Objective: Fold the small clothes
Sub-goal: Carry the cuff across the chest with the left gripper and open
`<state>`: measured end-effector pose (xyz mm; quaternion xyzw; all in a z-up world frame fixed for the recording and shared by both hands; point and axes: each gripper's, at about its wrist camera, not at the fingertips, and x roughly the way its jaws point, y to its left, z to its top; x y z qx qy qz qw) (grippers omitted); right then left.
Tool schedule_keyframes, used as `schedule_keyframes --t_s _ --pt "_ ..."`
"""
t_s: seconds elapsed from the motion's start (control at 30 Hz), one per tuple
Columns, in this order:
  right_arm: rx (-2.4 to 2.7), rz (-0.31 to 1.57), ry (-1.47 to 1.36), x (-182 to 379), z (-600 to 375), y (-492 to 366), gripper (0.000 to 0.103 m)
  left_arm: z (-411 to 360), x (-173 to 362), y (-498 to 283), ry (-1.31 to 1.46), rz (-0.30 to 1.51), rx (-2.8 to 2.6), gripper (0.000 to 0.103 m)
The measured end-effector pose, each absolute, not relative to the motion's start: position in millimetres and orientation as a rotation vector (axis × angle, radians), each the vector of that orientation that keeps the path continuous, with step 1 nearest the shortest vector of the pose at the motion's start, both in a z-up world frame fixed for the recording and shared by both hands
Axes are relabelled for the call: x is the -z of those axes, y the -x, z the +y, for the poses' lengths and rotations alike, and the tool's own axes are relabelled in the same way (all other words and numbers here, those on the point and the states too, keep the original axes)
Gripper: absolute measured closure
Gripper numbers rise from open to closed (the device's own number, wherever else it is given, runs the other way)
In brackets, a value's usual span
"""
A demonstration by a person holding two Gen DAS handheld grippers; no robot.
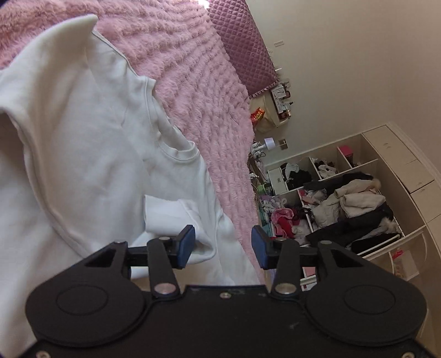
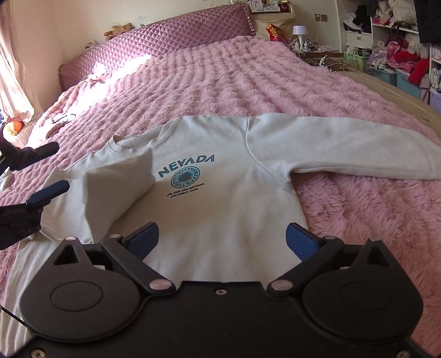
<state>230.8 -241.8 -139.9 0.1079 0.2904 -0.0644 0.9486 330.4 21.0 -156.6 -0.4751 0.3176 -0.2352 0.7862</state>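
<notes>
Both grippers—left [image 1: 223, 246], right [image 2: 222, 241]—gape empty over my white cotton printed sweatshirt [image 2: 220, 198] on the fluffy pink bedspread [image 2: 248, 82]. One sleeve [image 2: 115, 187] lies folded in (other [image 2: 344, 154] still outstretched)—body unfolded.

Printed in teal across the chest of the white sweatshirt [image 2: 220, 192]: "NEVADA" in large capitals. Just below it, a round teal seal [image 2: 185, 176] with ring lettering, "UNIVERSITY" partly legible, the rest too small to tell. Under the seal, two small dark lines reading roughly "LIRL EWE ORSLIGNTROID" and "AND SIMILIC CASL". On the far shelf behind the headboard, a white card [image 2: 255, 3] with one dark mark, unclear.
</notes>
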Motion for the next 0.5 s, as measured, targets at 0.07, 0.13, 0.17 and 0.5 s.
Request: schedule_keyframes --t_s 0.07,0.13,0.17,0.5 --pt "0.079 0.599 -0.268 143.7 -246.0 -241.3 0.014 52.7 154.6 -328.8 0.981 0.665 0.459 0.058" --pt "0.035 0.612 -0.335 148.5 -245.8 -255.3 0.021 84.9 154.3 -329.6 0.955 0.667 0.389 0.058" --pt "0.021 0.614 -0.367 151.2 -245.5 -261.7 0.023 99.0 156.3 -327.2 0.940 0.676 0.349 0.058" --pt "-0.115 0.565 -0.088 150.1 -182.1 -266.0 0.026 179.8 187.4 -299.1 0.849 0.749 0.139 0.058"
